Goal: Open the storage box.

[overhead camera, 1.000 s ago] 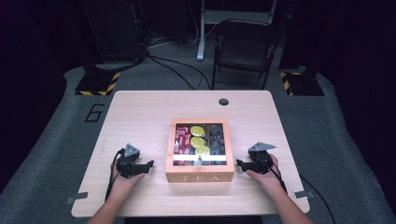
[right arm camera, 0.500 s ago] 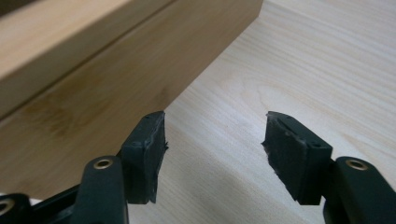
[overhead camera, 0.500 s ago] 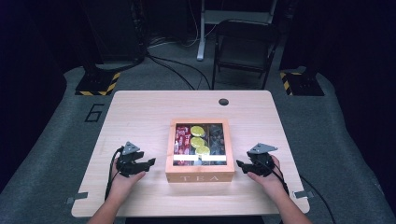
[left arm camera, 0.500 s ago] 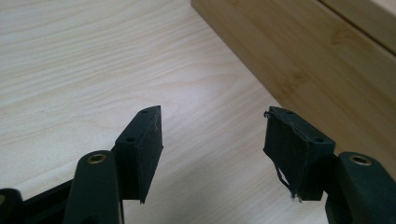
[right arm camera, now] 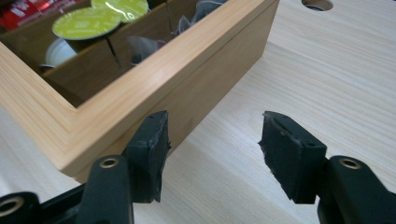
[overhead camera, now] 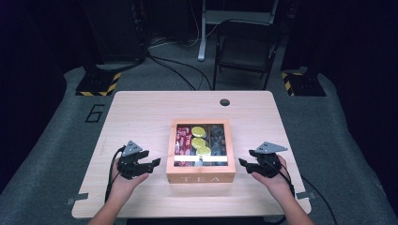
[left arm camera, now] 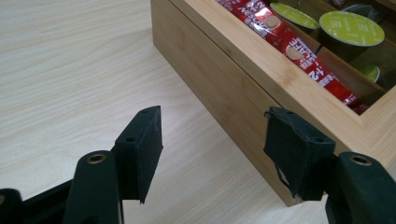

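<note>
A wooden tea box (overhead camera: 200, 177) lettered TEA stands at the table's front middle, and through its top show red sachets (overhead camera: 181, 139), green-lidded capsules (overhead camera: 199, 141) and dark packets (overhead camera: 218, 138). My left gripper (overhead camera: 153, 162) rests on the table just left of the box, open and holding nothing. In the left gripper view the gripper (left arm camera: 212, 140) points at the box's near side wall (left arm camera: 224, 88), with red sachets (left arm camera: 285, 44) and green capsules (left arm camera: 351, 28) above. My right gripper (overhead camera: 242, 162) sits just right of the box, open and holding nothing. In the right gripper view the gripper (right arm camera: 212, 140) faces the box corner (right arm camera: 140, 98).
A round cable hole (overhead camera: 224, 101) lies at the table's far edge (right arm camera: 317, 4). A folding chair (overhead camera: 246, 47) and stands with striped bases (overhead camera: 96, 84) are on the floor behind the table. Bare tabletop (overhead camera: 136, 117) spreads left, right and behind the box.
Both grippers have edged slightly inward toward the box's sides. The box has not moved.
</note>
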{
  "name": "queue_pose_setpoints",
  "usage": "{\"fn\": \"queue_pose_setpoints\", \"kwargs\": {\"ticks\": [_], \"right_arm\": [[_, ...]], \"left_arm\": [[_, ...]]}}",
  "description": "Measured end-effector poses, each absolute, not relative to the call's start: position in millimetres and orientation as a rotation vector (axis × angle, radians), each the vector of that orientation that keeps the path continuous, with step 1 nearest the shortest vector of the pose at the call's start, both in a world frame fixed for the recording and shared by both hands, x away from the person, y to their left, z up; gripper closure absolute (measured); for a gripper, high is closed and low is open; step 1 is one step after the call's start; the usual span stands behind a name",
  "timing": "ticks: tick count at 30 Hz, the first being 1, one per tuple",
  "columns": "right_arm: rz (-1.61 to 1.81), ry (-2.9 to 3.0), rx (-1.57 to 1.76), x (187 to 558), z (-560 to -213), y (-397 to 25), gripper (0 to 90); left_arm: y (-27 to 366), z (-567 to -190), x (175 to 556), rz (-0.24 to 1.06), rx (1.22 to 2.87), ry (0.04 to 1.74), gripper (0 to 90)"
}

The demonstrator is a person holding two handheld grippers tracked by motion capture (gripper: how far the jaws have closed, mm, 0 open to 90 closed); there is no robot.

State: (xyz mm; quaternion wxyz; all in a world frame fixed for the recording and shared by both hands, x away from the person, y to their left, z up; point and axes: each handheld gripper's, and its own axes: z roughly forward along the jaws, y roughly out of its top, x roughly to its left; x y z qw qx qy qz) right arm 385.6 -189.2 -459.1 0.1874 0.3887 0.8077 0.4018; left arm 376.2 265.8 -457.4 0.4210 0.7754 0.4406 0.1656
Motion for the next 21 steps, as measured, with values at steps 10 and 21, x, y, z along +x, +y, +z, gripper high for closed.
{"fn": "queue_pose_setpoints", "kwargs": {"ticks": [10, 21], "right_arm": [[1.210, 2.281, 1.064, 364.6, -433.1, -185.7, 41.8], [1.261, 2.299, 1.009, 342.5, -439.1, -167.5, 41.9]], "left_arm": [[260.2, -445.1, 360.5, 0.358, 1.928, 1.061, 36.7], [239.7, -450.4, 340.3, 0.365, 1.946, 0.969, 36.7]]}}
